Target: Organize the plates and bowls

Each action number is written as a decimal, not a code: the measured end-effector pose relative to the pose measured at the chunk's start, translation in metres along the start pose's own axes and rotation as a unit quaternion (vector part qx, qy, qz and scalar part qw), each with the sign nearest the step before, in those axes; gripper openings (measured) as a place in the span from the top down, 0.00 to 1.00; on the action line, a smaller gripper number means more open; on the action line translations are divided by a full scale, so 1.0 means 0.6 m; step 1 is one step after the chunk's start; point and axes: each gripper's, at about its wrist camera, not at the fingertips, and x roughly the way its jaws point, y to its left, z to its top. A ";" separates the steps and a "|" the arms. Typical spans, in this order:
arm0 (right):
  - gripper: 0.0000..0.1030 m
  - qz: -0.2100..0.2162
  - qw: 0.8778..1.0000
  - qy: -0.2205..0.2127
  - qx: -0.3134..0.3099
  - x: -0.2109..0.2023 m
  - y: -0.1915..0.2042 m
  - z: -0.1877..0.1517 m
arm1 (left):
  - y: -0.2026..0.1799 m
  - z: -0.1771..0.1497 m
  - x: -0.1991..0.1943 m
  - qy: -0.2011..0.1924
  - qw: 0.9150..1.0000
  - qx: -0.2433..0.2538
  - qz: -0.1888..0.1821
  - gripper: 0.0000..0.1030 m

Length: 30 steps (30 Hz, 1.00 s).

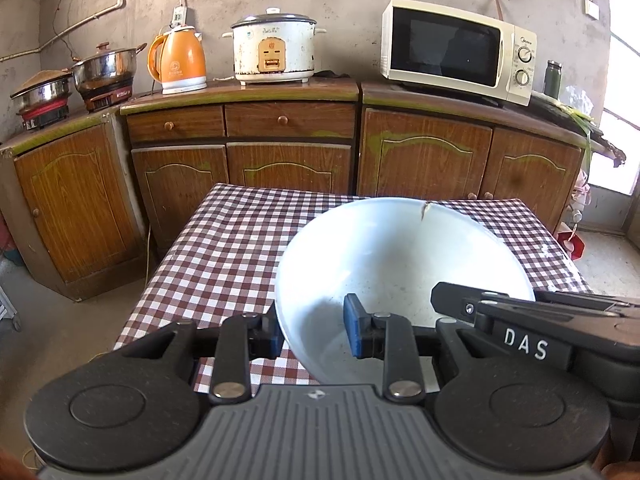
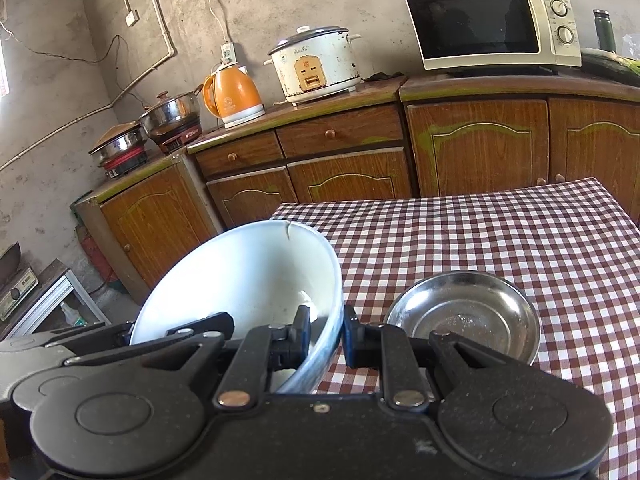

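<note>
Both grippers clamp the same white bowl [image 1: 400,264], 1 on each side of its near rim, and hold it tilted above the checkered tablecloth [image 1: 224,248]. The left gripper [image 1: 316,332] has its jaws drawn narrow on the bowl's left wall, 1 blue pad inside and 1 outside. The right gripper [image 2: 326,340] pinches the bowl's right wall the same way, jaws almost together. A crack runs down from the bowl's far rim.

In the right wrist view a steel dish [image 2: 464,316] sits on the cloth just right of the white bowl, near the table's front, empty and upright.

Beyond the table, wooden cabinets [image 1: 288,160] line the far wall. On their top stand an orange kettle [image 1: 180,60], a white rice cooker [image 1: 276,48] and a microwave [image 1: 456,52] to the right, with 2 steel pots [image 1: 104,66] at far left.
</note>
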 end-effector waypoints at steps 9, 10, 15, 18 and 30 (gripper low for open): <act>0.79 0.000 1.000 0.000 -0.003 -0.011 -0.003 -0.019 | -0.005 -0.016 -0.008 0.001 1.000 -0.006 -0.003 0.71; 0.79 -0.001 1.000 0.001 -0.002 -0.012 -0.004 -0.021 | -0.006 -0.018 -0.008 0.002 1.000 -0.007 -0.003 0.71; 0.78 -0.002 1.000 0.002 -0.002 -0.018 -0.005 -0.036 | -0.008 -0.025 -0.011 0.002 1.000 -0.008 -0.001 0.71; 0.78 -0.003 1.000 0.002 -0.002 -0.020 -0.005 -0.041 | -0.008 -0.031 -0.014 0.002 1.000 -0.007 -0.002 0.71; 0.78 -0.005 1.000 0.007 0.007 -0.042 -0.015 -0.080 | -0.022 -0.058 -0.026 0.005 1.000 -0.005 -0.005 0.71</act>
